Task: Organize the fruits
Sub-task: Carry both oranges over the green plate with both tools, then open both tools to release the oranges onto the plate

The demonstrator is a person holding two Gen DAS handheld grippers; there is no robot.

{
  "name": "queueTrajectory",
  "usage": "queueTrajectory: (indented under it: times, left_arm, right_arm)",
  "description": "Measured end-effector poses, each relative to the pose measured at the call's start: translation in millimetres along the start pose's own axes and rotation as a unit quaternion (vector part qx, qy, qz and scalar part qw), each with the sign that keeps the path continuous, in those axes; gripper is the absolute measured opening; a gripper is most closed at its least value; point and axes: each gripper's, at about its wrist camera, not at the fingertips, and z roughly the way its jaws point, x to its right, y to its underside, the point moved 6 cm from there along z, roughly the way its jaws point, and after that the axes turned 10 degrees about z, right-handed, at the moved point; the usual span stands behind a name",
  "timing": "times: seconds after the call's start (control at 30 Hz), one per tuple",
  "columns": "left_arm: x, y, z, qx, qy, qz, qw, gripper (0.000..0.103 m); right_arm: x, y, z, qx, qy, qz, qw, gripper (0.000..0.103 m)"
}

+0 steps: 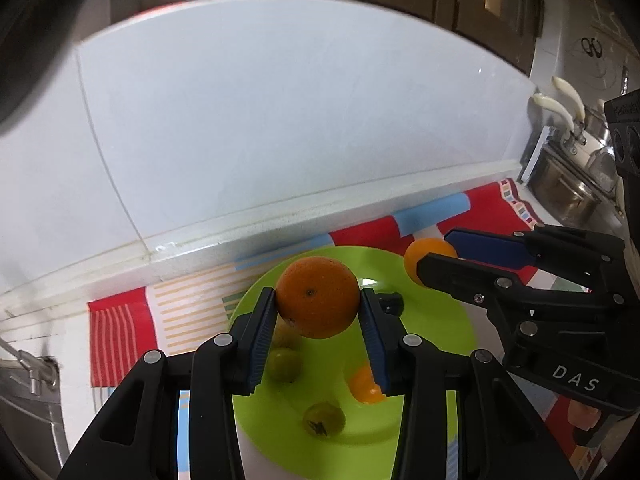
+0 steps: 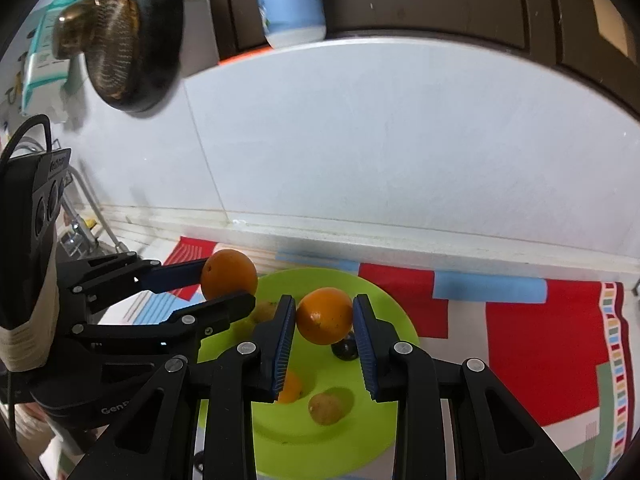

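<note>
1. The landmark is the green plate (image 1: 440,328), which sits on a red, blue and white patterned cloth (image 2: 540,332) spread over the bench, just in front of the white tiled wall (image 1: 280,120).
2. The left tool (image 1: 318,320) is clamped on a large orange (image 1: 318,298), its blue pads pressed against both sides of the fruit, which is held above the far part of the plate, clear of its surface.
3. The right tool (image 2: 324,332) is clamped on a second orange (image 2: 325,315), also held above the plate, on its right-hand side as the left wrist camera shows it.
4. On the plate itself lie two small yellow-green fruits (image 1: 324,418), a small orange fruit (image 1: 364,386) and a small dark fruit (image 2: 345,350).
5. Beyond the plate, a blue and white bottle (image 2: 292,0) stands on top of the tiled wall.
6. To the right of the plate, past the cloth's edge, metal pots (image 1: 572,192) are near a sink area.
</note>
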Motion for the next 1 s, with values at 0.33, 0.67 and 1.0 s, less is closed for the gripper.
queueTrajectory:
  times: [0.33, 0.67, 1.0]
  left_arm:
    - [-2.9, 3.7, 39.7, -0.036, 0.009, 0.011, 0.9993, 0.041]
    - [-4.9, 7.8, 57.1, -0.055, 0.013, 0.015, 0.9983, 0.043]
    - [-9.5, 9.5, 30.3, -0.039, -0.016, 0.01, 0.999, 0.058]
  right_arm:
    - [16.5, 4.3, 40.7, -0.033, 0.006, 0.013, 0.999, 0.031]
    - [25.7, 6.9, 64.1, -0.048, 0.004, 0.024, 0.999, 0.031]
    - [23.4, 2.9, 43.8, -0.027, 0.018, 0.021, 0.999, 0.037]
